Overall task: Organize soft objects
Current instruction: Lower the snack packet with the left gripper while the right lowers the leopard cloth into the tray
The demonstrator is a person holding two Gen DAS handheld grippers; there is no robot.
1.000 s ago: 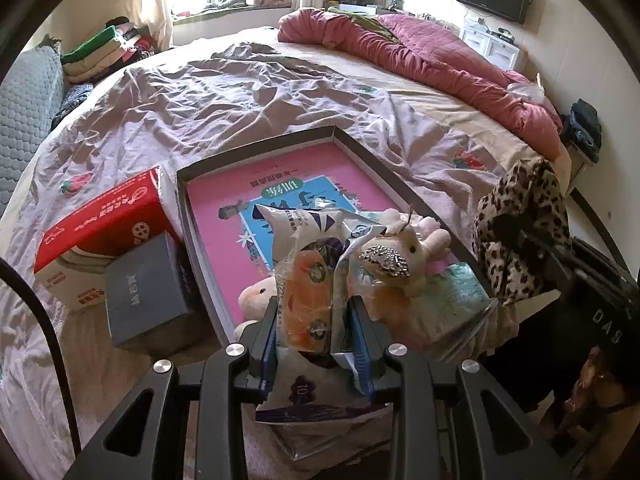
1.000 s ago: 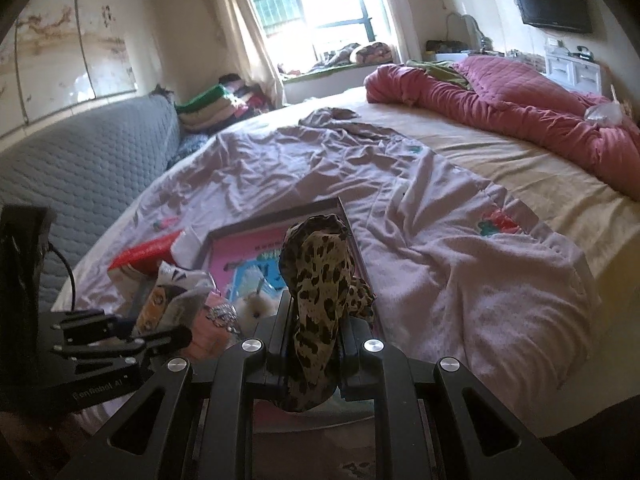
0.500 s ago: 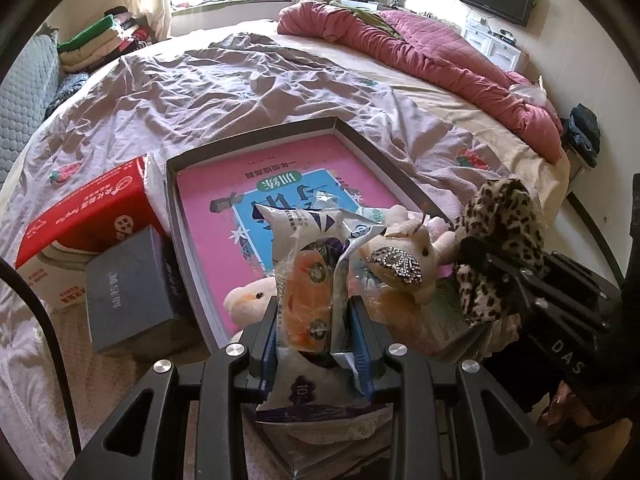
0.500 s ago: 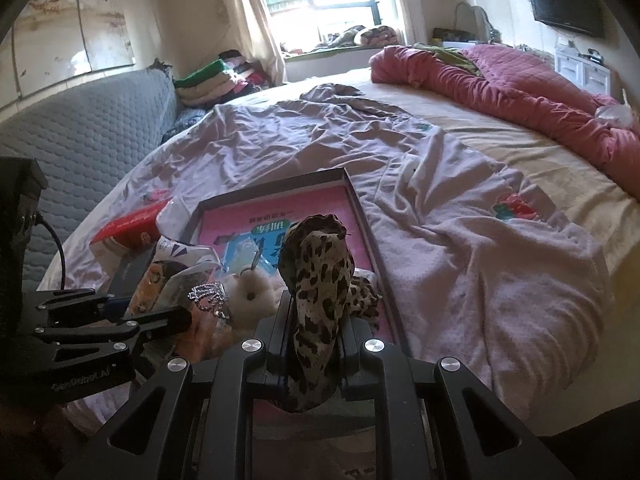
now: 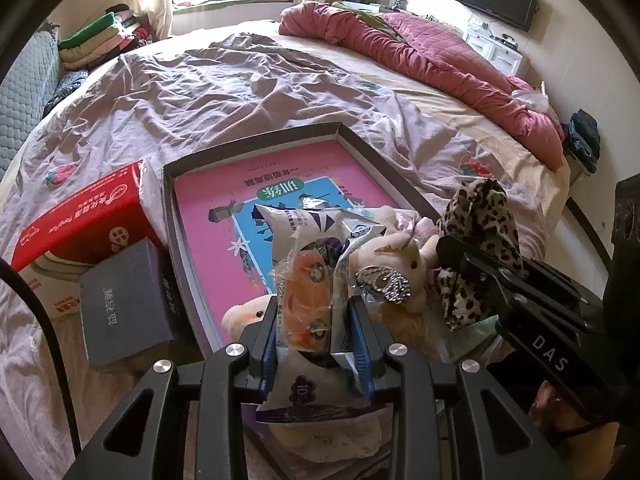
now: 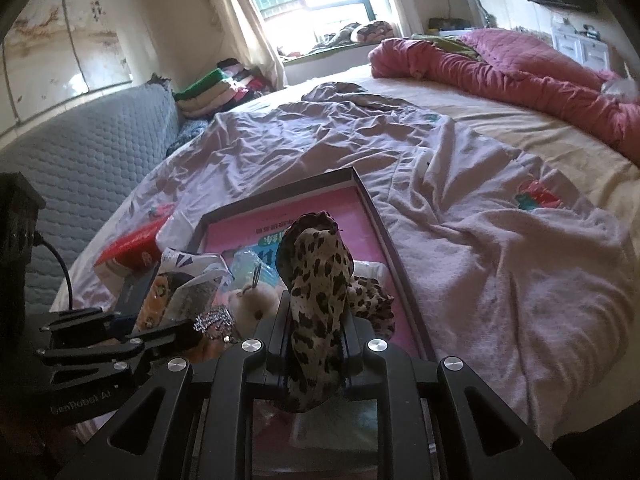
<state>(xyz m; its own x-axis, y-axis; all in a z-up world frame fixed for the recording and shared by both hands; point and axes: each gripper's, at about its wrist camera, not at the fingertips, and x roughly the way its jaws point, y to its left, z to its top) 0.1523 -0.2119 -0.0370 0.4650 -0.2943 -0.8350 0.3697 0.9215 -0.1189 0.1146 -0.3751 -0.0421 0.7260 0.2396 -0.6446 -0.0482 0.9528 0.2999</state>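
My left gripper is shut on a crinkly plastic packet with orange contents, held over the near end of a shallow dark box with a pink printed bottom. My right gripper is shut on a leopard-print cloth, held over the box's near right corner; the cloth also shows in the left wrist view. White plush toys with a sequin bow lie in the box's near end between the two grippers; one plush also shows in the right wrist view.
A red carton and a grey box lie left of the dark box on the wrinkled lilac sheet. A red quilt is heaped at the bed's far right. Folded clothes are stacked by the window.
The right gripper with the leopard cloth has moved left, closer over the box and next to the plush toys. The left gripper has kept hold of the packet and shifted slightly forward.
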